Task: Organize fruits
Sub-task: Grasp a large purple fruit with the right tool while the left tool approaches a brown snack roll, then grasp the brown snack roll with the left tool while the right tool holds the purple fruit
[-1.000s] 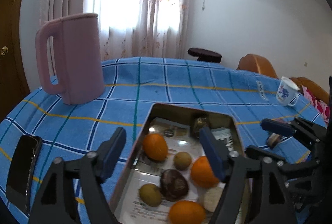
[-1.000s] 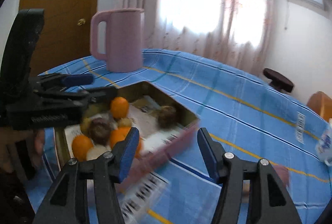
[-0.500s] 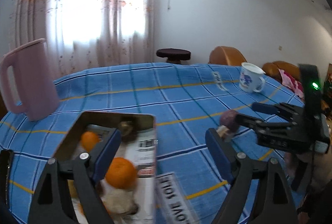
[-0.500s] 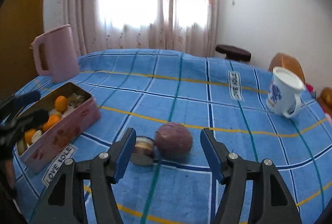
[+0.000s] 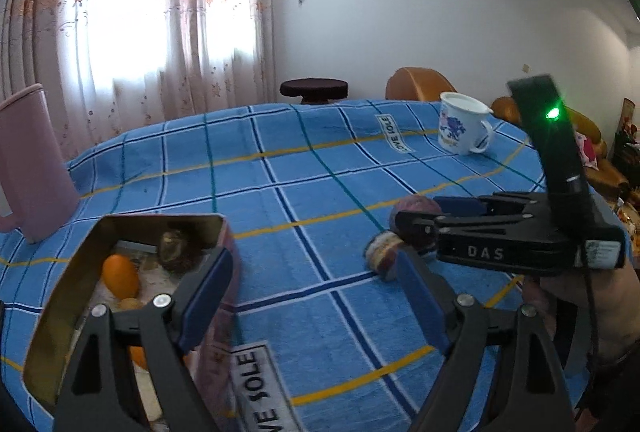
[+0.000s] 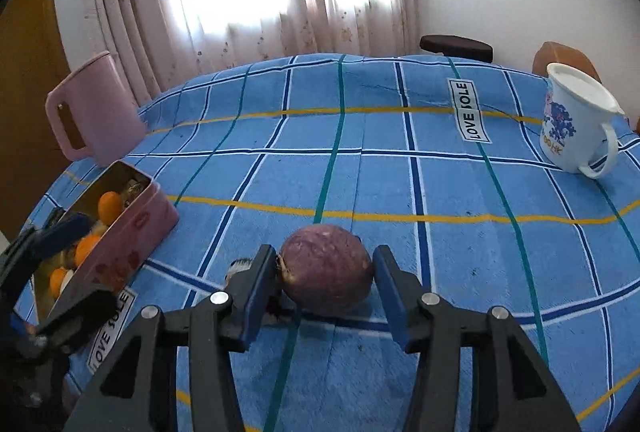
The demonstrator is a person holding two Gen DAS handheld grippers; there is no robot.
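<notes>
A round purple fruit (image 6: 326,270) lies on the blue checked tablecloth, between the fingers of my right gripper (image 6: 325,274). The jaws are close around it, at or near its sides, and it rests on the cloth. A half fruit (image 5: 382,252) lies just left of it. In the left wrist view the purple fruit (image 5: 416,218) sits at the right gripper's tip (image 5: 420,222). My left gripper (image 5: 316,296) is open and empty, above the cloth beside the pink tin (image 6: 132,236). The tin holds oranges (image 5: 120,276) and other fruits.
A pink jug (image 6: 94,115) stands at the far left of the table. A white mug (image 6: 576,127) stands at the far right. A dark stool (image 5: 314,89) and an orange chair (image 5: 420,85) are behind the table.
My right gripper has moved in over the purple fruit and narrowed around it. The left wrist view has swung right, away from the tin.
</notes>
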